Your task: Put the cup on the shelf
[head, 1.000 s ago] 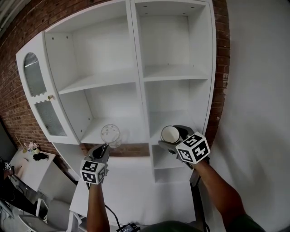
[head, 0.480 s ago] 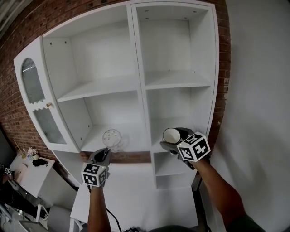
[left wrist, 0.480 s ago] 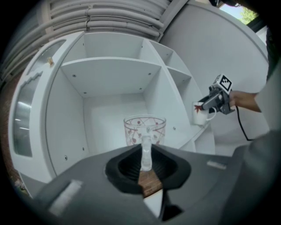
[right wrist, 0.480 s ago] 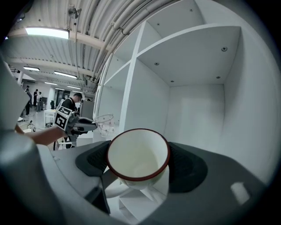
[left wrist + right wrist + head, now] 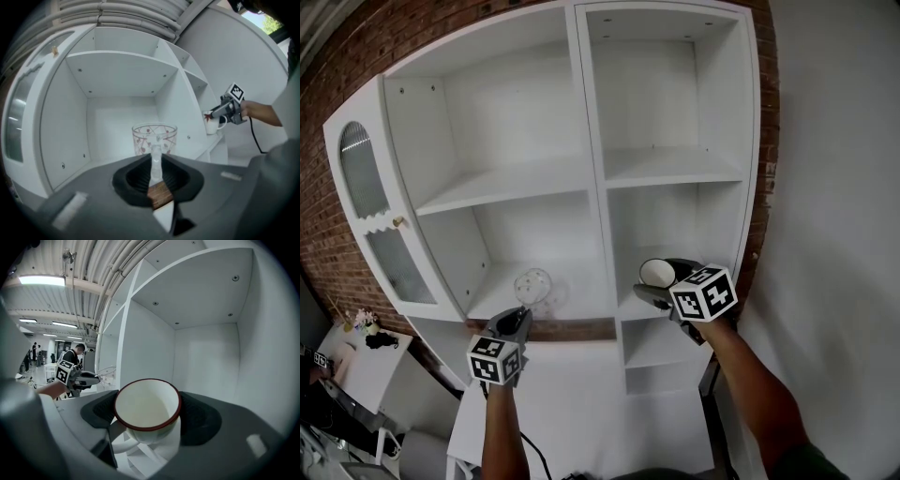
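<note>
Right claw (image 5: 149, 416) clamps white red-rimmed mug (image 5: 655, 273), jaws wide; left claw (image 5: 157, 176) pinches handle of clear red-patterned glass cup (image 5: 154, 138).

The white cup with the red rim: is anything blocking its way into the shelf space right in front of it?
Nothing visible does. The compartment ahead of the white cup looks bare. The glass cup, held by the left tool, is over at the neighbouring compartment, beyond the divider.

White red-rimmed cup (image 5: 147, 411); clear glass (image 5: 142, 138), red pattern, possibly hearts.
</note>
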### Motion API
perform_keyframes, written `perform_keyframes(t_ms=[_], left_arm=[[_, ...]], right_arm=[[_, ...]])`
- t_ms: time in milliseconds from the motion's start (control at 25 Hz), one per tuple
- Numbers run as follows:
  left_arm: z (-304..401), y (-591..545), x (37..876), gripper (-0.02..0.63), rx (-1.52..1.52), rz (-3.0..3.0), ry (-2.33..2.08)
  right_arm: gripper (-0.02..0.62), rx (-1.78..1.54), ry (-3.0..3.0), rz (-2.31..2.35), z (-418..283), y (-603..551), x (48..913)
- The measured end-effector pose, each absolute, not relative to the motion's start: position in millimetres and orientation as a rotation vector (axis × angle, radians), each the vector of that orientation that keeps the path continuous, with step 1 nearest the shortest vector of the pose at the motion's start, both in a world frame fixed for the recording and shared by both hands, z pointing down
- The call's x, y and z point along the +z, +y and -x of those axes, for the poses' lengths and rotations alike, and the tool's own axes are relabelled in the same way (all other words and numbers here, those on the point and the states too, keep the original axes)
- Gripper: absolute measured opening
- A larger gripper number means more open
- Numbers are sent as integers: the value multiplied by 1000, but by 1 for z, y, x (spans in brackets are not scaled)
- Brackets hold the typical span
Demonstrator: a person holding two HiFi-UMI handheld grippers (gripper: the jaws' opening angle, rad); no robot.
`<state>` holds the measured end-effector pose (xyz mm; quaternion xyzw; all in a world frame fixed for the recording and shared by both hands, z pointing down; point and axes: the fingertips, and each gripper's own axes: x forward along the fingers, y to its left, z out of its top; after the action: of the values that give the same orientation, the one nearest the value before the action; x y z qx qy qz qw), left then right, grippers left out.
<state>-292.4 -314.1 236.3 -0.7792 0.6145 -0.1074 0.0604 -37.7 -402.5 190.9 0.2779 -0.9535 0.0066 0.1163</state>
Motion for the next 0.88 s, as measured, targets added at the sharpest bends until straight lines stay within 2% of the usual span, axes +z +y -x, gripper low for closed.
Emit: perform_keyframes(t_ms=[440,640,880], left_arm=[[296,-333,235,46,-325,2381,1862],[296,-339,234,49,-330,2393,1852],[297,-345,230,58,-300,2379,1862]], right_arm=[[403,47,-2871,-929,36,-432,187],[405,168,-2862,-884,39,-445,188],[400,102,-2868,-900,44,-453,177]])
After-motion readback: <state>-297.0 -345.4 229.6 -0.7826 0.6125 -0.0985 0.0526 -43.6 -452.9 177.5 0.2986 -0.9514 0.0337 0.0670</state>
